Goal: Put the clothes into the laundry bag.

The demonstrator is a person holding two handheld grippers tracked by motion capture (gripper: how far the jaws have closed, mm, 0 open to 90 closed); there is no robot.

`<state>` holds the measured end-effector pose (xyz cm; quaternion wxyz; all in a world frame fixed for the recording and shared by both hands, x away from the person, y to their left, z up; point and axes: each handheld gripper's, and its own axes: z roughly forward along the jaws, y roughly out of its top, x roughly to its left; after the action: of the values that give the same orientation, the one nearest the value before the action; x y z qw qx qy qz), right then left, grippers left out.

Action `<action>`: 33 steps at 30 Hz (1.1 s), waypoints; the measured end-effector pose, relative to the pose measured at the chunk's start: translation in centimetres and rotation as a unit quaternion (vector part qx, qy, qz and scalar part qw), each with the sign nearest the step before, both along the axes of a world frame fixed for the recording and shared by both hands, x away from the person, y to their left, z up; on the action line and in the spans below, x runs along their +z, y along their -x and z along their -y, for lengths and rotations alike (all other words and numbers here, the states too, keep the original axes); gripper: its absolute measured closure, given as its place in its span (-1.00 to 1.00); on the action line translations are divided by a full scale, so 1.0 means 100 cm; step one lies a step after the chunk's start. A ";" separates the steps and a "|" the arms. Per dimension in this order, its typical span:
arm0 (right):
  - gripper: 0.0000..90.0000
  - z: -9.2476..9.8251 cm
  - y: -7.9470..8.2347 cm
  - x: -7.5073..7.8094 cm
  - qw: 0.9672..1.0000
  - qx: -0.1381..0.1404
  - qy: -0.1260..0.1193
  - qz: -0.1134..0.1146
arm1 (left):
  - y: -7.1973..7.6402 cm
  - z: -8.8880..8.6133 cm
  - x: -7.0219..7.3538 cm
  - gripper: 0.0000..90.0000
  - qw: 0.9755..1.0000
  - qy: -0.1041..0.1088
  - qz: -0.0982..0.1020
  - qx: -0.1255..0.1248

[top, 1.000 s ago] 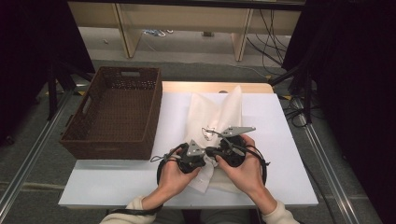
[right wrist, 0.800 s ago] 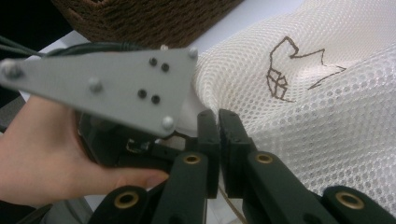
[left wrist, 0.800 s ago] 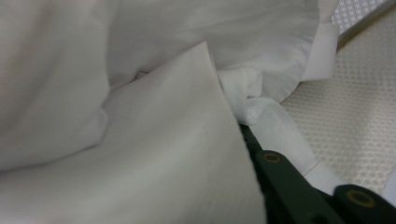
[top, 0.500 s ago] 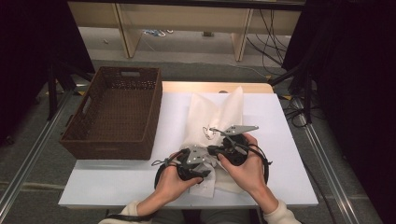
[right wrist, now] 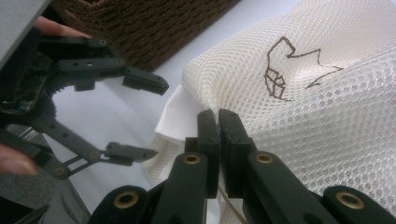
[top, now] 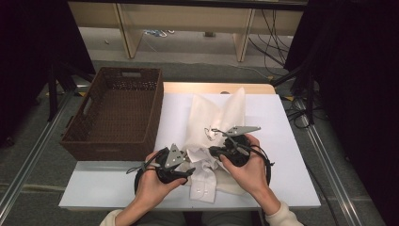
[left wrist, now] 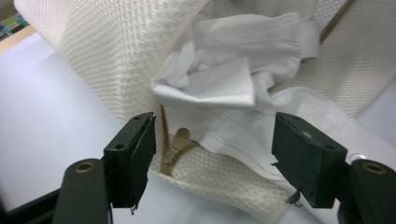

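A cream mesh bag (top: 217, 117) lies on the white table (top: 287, 141), its mouth toward me, with a white garment (top: 203, 183) spilling out of it. My left gripper (top: 189, 172) sits just left of the mouth. Its jaws have just been opening and stand wide apart (left wrist: 212, 154), touching nothing. Beyond them I see the bag's brown zipper pull (left wrist: 180, 139) and the bunched garment (left wrist: 233, 79). My right gripper (top: 217, 151) is shut on the bag's edge (right wrist: 218, 122), the mesh (right wrist: 327, 116) rising to its right. In the right gripper view the left gripper (right wrist: 140, 119) hangs open.
A dark brown wicker basket (top: 117, 113) stands at the table's left side, close beside the bag. Bare white tabletop lies right of the bag. Table legs and cables show on the floor beyond the far edge.
My left gripper has opened, let go of the cloth and drawn back left toward the table's near edge. The right gripper has kept its place and its grip.
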<state>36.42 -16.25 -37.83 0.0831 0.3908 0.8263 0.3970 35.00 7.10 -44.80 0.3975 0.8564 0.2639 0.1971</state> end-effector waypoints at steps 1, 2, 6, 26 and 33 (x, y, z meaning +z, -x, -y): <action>0.97 -0.001 0.001 -0.001 1.000 -0.006 -0.009 -0.008 | -0.002 0.001 -0.002 -0.34 1.000 0.005 0.012 0.003; 0.97 -0.001 0.001 -0.001 1.000 -0.005 -0.009 -0.008 | -0.004 0.001 -0.001 -0.34 1.000 -0.003 0.006 -0.002; 0.97 -0.001 0.000 -0.001 1.000 -0.002 -0.009 -0.007 | -0.002 0.008 -0.002 -0.19 1.000 0.010 0.019 -0.013; 0.97 -0.003 0.000 -0.003 1.000 -0.006 -0.007 0.002 | -0.013 0.035 -0.003 0.73 0.999 0.010 0.019 -0.044; 0.97 -0.001 -0.001 -0.003 1.000 -0.001 0.002 0.003 | -0.017 0.049 -0.013 0.83 0.999 0.011 0.023 -0.045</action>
<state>36.52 -16.10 -38.11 0.0872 0.3899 0.8265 0.3965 36.66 2.19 -46.05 0.4211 0.8584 0.2179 0.1958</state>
